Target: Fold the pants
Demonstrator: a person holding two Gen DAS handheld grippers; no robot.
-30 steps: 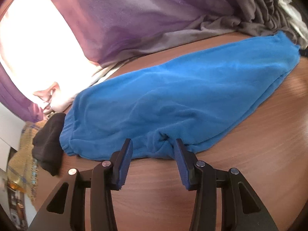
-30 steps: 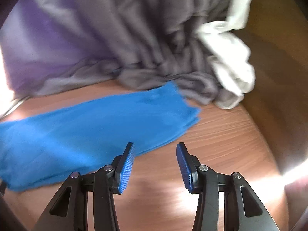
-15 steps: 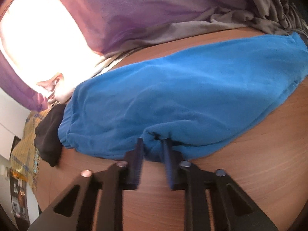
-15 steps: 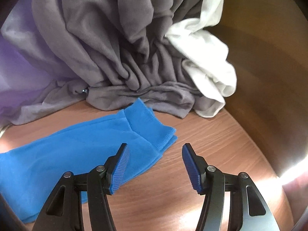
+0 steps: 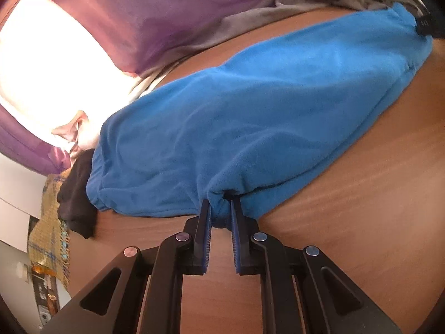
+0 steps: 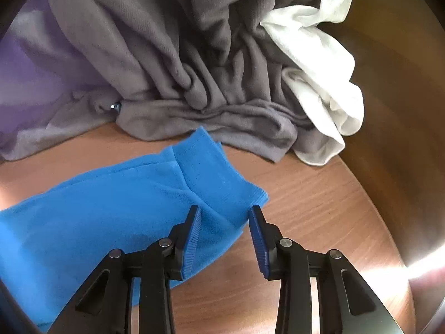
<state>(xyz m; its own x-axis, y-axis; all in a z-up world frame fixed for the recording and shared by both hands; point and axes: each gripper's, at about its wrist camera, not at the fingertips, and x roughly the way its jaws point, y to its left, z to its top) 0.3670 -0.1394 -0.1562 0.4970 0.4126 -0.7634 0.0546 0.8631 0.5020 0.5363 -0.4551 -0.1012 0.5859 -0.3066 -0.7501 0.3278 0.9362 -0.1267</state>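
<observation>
Blue fleece pants lie flat along a brown wooden table. My left gripper is shut on a bunched fold at their near edge, towards the waistband end at the left. In the right wrist view the ribbed leg cuff of the pants lies just in front of my right gripper. That gripper is open, with its fingers on either side of the cuff's near corner. The right gripper's tip shows at the far cuff in the left wrist view.
A pile of grey cloth and a white garment lies behind the cuff. Purple fabric runs along the table's far side. A black garment lies by the waistband. The table edge curves at the right.
My left gripper has closed on the fold at the pants' near edge. My right gripper has moved forward to the leg cuff and stays open.
</observation>
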